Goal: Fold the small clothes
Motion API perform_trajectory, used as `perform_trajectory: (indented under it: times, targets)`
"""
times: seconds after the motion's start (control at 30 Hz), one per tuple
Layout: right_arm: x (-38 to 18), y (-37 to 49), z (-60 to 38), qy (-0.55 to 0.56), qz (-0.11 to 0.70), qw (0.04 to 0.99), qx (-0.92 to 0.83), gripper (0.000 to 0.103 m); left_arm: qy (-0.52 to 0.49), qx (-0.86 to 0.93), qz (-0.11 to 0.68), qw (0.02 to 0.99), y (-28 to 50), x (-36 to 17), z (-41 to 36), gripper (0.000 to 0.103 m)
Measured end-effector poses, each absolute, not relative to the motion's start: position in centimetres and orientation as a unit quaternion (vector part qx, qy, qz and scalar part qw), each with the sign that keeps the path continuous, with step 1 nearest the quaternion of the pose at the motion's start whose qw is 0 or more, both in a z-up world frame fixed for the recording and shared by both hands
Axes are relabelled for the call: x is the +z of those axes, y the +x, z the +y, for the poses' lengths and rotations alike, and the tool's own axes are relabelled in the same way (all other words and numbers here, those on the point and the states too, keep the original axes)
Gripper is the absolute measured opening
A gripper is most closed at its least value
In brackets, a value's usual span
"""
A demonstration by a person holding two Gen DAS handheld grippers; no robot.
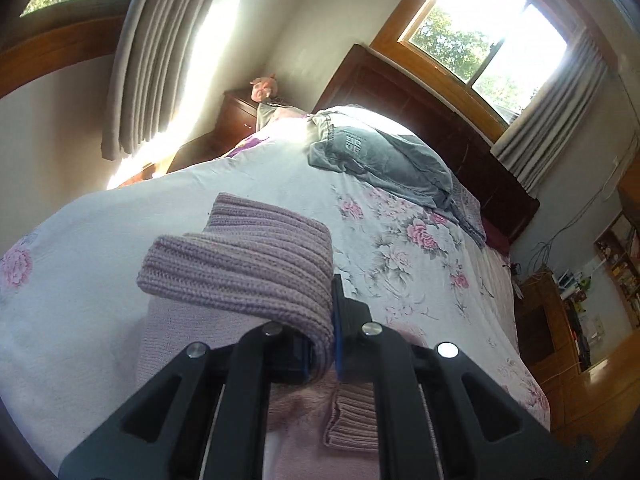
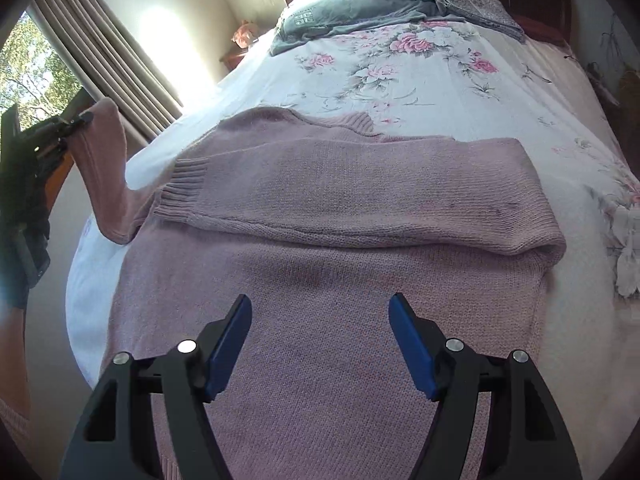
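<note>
The dusty-pink knitted sweater (image 2: 320,280) lies flat on the white bedspread printed with pink flowers (image 2: 420,80). In the left wrist view, the left gripper (image 1: 334,344) is clenched on the sweater's ribbed sleeve (image 1: 248,264), lifted clear of the bed. Beyond lie a crumpled grey-blue garment (image 1: 380,156), a dark wooden headboard (image 1: 420,100) and grey curtains (image 1: 148,60).

In the right wrist view, the right gripper (image 2: 320,344) hovers over the sweater's body with its blue-padded fingers (image 2: 230,344) spread wide, grasping nothing. One sleeve (image 2: 360,188) is already folded across the chest — the other hangs raised at the left edge. By my reading, the fold is roughly a third done: the second sleeve and the body folds remain.
</note>
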State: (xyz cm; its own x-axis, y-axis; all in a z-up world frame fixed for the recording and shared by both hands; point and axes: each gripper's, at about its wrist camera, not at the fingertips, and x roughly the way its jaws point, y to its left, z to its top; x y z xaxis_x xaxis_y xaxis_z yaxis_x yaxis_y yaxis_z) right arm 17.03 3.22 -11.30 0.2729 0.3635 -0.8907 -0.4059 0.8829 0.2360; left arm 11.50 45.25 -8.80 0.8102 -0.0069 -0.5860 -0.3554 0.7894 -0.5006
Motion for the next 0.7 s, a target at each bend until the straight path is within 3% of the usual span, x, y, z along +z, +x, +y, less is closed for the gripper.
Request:
perform_trajectory:
  times: [0.27, 0.6, 0.7]
  targets:
    - [-10.8, 17.2, -1.3, 0.011, 0.544, 0.808, 0.225, 0.071, -0.274, 0.024, 0.327, 0.904, 17.0, -9.7, 33.0, 0.007]
    - [-12.0, 17.5, -5.0, 0.034, 0.552, 0.808, 0.206, 0.071, -0.227, -0.01, 0.416, 0.881, 21.1, -17.1, 25.3, 0.007]
    - [-12.2, 17.8, -5.4, 0.039, 0.553, 0.807, 0.203, 0.071, -0.219, -0.033, 0.446, 0.867, 21.5, -19.2, 24.3, 0.014]
